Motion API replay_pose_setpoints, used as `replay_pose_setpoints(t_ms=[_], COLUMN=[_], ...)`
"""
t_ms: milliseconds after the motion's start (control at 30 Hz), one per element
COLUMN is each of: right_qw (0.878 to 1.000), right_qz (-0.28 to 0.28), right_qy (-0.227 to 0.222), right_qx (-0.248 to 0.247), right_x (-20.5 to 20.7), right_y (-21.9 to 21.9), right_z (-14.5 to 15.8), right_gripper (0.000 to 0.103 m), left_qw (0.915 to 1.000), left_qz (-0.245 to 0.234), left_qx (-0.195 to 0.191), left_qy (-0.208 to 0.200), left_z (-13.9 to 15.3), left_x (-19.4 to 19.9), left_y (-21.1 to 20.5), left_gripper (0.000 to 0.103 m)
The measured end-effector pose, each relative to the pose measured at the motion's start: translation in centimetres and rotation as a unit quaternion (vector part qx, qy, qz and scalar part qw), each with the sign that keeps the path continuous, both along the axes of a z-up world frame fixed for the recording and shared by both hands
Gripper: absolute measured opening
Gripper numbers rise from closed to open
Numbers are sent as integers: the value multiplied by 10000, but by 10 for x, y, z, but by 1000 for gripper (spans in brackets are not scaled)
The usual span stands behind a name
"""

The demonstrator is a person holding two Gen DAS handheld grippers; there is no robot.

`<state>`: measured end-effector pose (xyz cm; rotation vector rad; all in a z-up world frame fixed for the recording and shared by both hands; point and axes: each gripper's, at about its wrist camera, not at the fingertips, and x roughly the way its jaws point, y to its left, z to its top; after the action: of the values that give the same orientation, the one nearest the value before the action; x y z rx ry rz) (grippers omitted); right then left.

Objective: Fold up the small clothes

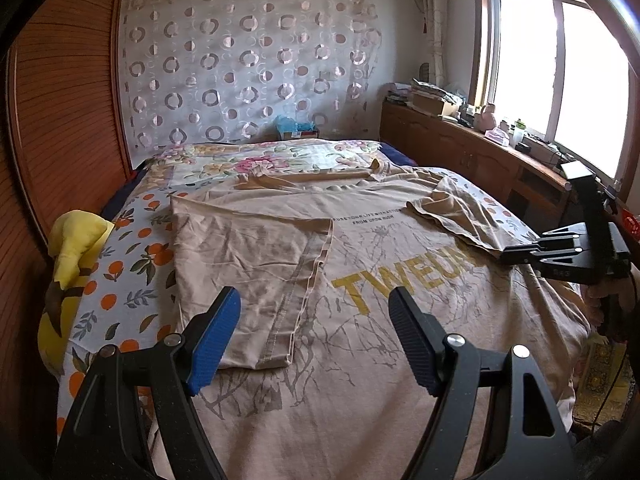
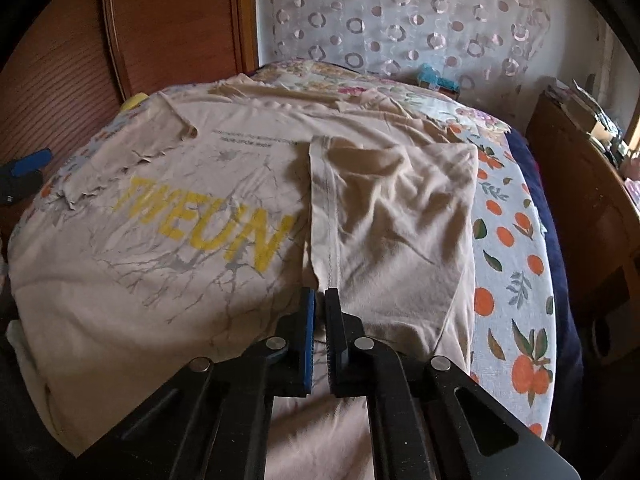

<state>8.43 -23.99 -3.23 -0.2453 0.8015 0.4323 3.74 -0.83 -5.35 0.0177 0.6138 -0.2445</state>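
Lying flat across the bed (image 1: 132,248), the beige T-shirt (image 1: 400,320) faces up with its yellow lettering (image 2: 208,220) showing, which gives both tools a smooth surface to fold against. One side panel (image 1: 240,264) is already turned in over the chest, its hem running down beside the print; it is the same flap (image 2: 392,216) that fills the right wrist view. On the opposite side a short sleeve (image 1: 452,216) lies crumpled, not yet folded in.

The left gripper (image 1: 314,336) hovers above the lower part of the shirt with its fingers (image 1: 218,336) spread wide and nothing between them, seemingly waiting for its turn. The right gripper (image 2: 319,336) sits low at the hem of the folded flap, its fingers drawn together; whether they pinch the cloth edge or merely rest closed above it I cannot tell, since the pads hide the contact. The left view shows it (image 1: 560,252) out at the shirt's far side, near the crumpled sleeve.

Judging by this layout, the fold is partly done, and the loose sleeve side needs bringing in next.
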Motion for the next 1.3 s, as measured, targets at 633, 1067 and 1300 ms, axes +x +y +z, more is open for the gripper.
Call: replay_pose_setpoints(t_ms=[633,1067,1300], right_qw=[9993,9999,9977], right_qz=[70,-94,365], right_qy=[-110,-2,100], right_qx=[354,-134,555], right_x=[75,138,129], right_y=[30,71,68], right_z=[14,-8,1], right_gripper=[34,7,5], left_qw=[9996,9984,9972], left_qz=[117,346,434], left_qx=[266,309,386], left_qy=[40,317,466], left_z=[16,4,-2], left_x=[53,104,134], left_y=[26,50,61], left_gripper=[77,77,77])
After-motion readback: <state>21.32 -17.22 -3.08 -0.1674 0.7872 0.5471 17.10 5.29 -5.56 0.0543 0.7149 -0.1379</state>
